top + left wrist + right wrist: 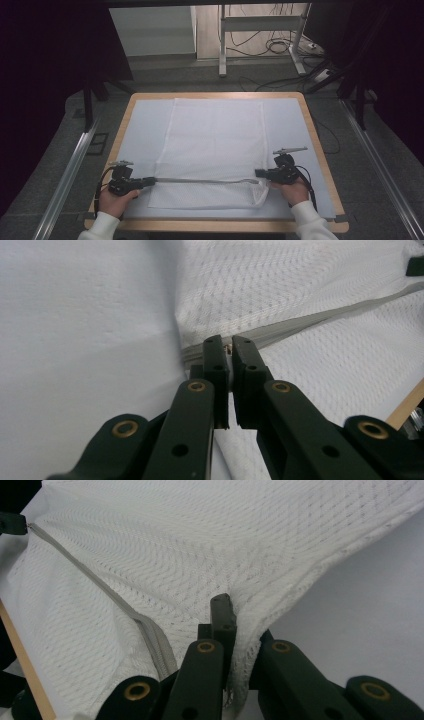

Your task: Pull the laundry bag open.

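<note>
Firstly, we list the table (320, 150): wooden rim, its top covered by a pale sheet (142, 125) that reaches almost to every edge.

Next, we list the mesh bag (215, 135), white and flat, lying in the middle of the table with its long side running from near to far. Its near part is folded along a line from left to right.

Then, the zipper (200, 180), a grey strip pulled taut across the near part of the bag, from the left gripper to the right gripper. In the right gripper view we see the zipper (150, 635) curve down beside the jaws.

After that, the left gripper (150, 181), at the near left of the table just off the bag's edge. In the left gripper view its jaws are clamped together on the left end of the zipper (300, 325).

Lastly, the right gripper (258, 173), at the near right corner of the bag. Its jaws are clamped on a pinch of the mesh bag (250, 555), and the fabric bunches between them.
</note>
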`<state>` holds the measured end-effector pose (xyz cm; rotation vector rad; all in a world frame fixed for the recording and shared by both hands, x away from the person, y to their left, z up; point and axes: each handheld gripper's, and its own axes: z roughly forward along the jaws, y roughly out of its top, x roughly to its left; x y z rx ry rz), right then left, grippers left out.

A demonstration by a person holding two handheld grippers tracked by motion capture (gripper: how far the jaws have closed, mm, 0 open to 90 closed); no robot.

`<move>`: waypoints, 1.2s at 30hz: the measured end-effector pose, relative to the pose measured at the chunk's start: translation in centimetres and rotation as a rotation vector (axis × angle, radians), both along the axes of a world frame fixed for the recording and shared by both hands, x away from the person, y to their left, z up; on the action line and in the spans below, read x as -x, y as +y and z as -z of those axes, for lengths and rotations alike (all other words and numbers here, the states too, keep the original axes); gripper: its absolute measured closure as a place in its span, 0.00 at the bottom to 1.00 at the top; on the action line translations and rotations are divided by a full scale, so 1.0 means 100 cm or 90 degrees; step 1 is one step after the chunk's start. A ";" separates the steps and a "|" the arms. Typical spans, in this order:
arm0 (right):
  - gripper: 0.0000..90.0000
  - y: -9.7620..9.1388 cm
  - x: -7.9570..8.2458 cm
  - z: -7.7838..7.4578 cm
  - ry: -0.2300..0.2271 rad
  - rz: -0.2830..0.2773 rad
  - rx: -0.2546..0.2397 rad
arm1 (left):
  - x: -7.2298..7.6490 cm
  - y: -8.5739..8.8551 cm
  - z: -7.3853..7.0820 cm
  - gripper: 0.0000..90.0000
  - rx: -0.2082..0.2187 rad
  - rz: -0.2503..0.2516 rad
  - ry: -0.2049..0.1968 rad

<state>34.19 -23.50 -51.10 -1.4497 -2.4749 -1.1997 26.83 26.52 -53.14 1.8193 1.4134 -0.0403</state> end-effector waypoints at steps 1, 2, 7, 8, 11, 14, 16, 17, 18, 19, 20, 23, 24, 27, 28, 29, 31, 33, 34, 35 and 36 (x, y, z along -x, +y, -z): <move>0.98 0.000 0.000 0.000 0.000 0.001 -0.001 | 0.000 0.001 0.000 0.96 -0.002 -0.003 0.000; 0.98 0.000 0.000 0.000 0.000 0.002 0.000 | 0.001 0.001 0.000 0.96 -0.008 -0.003 0.000; 0.98 0.000 0.000 0.000 -0.002 0.001 0.002 | 0.003 0.007 0.001 0.96 -0.017 -0.008 0.001; 0.98 0.000 0.000 0.000 -0.001 0.001 0.001 | 0.003 0.008 0.001 0.96 -0.019 -0.010 0.002; 0.98 0.000 0.000 0.000 -0.001 0.000 0.000 | 0.003 0.008 0.003 0.96 -0.028 -0.009 0.003; 0.98 0.001 -0.001 0.001 -0.001 -0.001 0.003 | 0.003 0.006 0.003 0.96 -0.041 -0.006 0.002; 0.98 0.000 -0.001 0.002 0.001 0.000 0.001 | 0.002 0.006 0.003 0.96 -0.040 -0.006 0.002; 0.98 0.000 0.000 0.002 0.002 0.001 0.000 | 0.002 0.007 0.003 0.96 -0.036 -0.006 0.002; 0.98 0.000 0.000 0.002 0.003 0.000 0.000 | 0.002 0.007 0.003 0.96 -0.034 -0.006 0.002; 0.98 0.000 0.001 0.002 0.002 0.000 -0.003 | 0.002 0.006 0.002 0.96 -0.031 -0.006 0.001; 0.98 0.000 0.001 0.001 -0.001 0.002 -0.002 | 0.002 0.006 0.002 0.96 -0.032 -0.005 -0.001; 0.98 0.000 0.001 0.001 -0.008 -0.002 0.006 | 0.002 0.003 0.001 0.96 -0.037 -0.003 -0.006; 0.98 0.000 0.002 0.001 -0.010 -0.003 0.009 | 0.002 0.002 0.001 0.96 -0.041 -0.001 -0.007; 0.98 -0.001 0.003 -0.001 -0.018 -0.003 0.009 | 0.003 0.001 -0.001 0.96 -0.040 -0.003 -0.013; 0.97 -0.001 0.003 -0.001 -0.020 -0.004 0.009 | 0.004 0.000 -0.002 0.96 -0.041 -0.006 -0.018; 0.95 -0.001 0.003 -0.002 -0.027 -0.004 0.010 | 0.005 0.000 -0.003 0.95 -0.041 -0.011 -0.022; 0.85 -0.002 0.004 -0.003 -0.040 -0.005 0.010 | 0.007 -0.001 -0.005 0.90 -0.051 -0.035 -0.047; 0.67 -0.003 0.006 -0.006 -0.063 0.008 0.028 | 0.010 -0.002 -0.007 0.70 -0.059 -0.052 -0.080; 0.61 -0.003 0.006 -0.007 -0.073 0.014 0.034 | 0.011 -0.002 -0.008 0.64 -0.064 -0.059 -0.092; 0.56 -0.004 0.007 -0.008 -0.081 0.018 0.035 | 0.012 -0.002 -0.009 0.59 -0.065 -0.063 -0.102; 0.51 -0.006 0.008 -0.010 -0.089 0.024 0.037 | 0.012 -0.003 -0.011 0.53 -0.065 -0.064 -0.109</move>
